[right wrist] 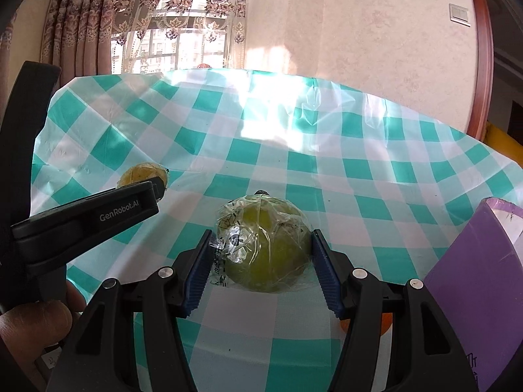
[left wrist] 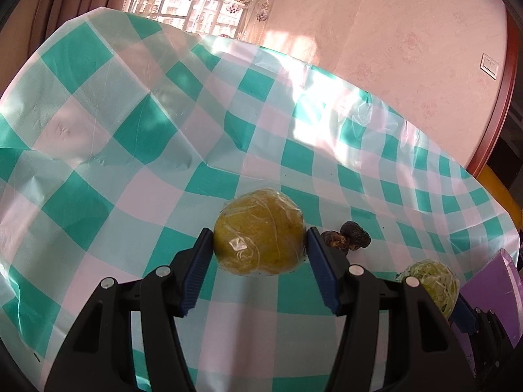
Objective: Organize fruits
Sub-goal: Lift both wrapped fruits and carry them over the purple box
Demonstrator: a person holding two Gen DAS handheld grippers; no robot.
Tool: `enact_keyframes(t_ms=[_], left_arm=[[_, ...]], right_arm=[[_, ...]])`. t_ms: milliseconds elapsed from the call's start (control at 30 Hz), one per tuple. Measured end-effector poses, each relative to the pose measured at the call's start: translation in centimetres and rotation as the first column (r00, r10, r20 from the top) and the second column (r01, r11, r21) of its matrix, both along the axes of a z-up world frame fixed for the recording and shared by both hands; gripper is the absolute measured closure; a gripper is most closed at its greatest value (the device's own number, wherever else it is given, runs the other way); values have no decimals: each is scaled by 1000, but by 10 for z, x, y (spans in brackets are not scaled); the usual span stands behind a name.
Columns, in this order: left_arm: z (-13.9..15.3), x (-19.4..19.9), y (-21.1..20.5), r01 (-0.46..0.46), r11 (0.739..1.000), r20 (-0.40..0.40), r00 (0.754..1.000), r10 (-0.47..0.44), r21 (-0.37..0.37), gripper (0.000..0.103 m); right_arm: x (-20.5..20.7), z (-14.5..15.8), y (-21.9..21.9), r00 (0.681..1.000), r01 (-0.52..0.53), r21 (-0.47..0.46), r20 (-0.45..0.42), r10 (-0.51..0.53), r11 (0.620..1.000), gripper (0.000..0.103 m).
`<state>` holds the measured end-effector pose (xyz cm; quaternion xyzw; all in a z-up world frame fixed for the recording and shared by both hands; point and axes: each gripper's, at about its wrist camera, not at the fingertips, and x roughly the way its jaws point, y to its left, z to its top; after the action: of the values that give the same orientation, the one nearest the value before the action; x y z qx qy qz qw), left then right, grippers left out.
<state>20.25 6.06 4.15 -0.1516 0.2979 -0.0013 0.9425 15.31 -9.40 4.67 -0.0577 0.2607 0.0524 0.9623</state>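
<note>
Each of the 2 grippers, left gripper [left wrist: 260, 240] and right gripper [right wrist: 261, 248], clamps 1 film-wrapped fruit, yellow fruit [left wrist: 258, 232] and green fruit [right wrist: 266, 245], above the checked tablecloth [left wrist: 130, 150]; slick wrap risks slippage near the purple box [right wrist: 474, 281].

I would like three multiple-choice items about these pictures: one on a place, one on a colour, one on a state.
1. Where is the purple box?
A. right edge
B. far left
C. under the window

2. What colour are the tablecloth's darker squares?
A. red
B. teal green
C. black

3. What is each hand-held gripper doing?
A. hanging open
B. holding a wrapped fruit
C. holding a spoon

Answers:
1 A: the purple box stands at the right.
2 B: the tablecloth is teal and white.
3 B: left hand-held gripper and right hand-held gripper each flank a wrapped fruit.
</note>
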Motion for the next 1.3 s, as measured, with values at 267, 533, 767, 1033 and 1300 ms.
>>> enact_keyframes(t_ms=[267,533,767,1033,1300], left_arm=[[8,-5,-12,48,999,47,998,-49,13,45],[17,-12,-33,105,994,88,990,-107,32,45],[34,-27,-71,203,977,139,968,-210,59,45],[48,-48,-116,325,942,184,924,-336,87,45],[58,-66,-153,423,899,210,875,-437,113,45]], right_arm=[[-20,13,-16,998,41,27,47,-42,999,45],[-53,40,-38,992,81,72,90,-88,994,45],[-88,65,-62,986,113,101,113,-124,988,45],[-123,82,-100,978,164,135,106,-179,977,45],[-154,99,-135,962,222,136,132,-240,966,45]])
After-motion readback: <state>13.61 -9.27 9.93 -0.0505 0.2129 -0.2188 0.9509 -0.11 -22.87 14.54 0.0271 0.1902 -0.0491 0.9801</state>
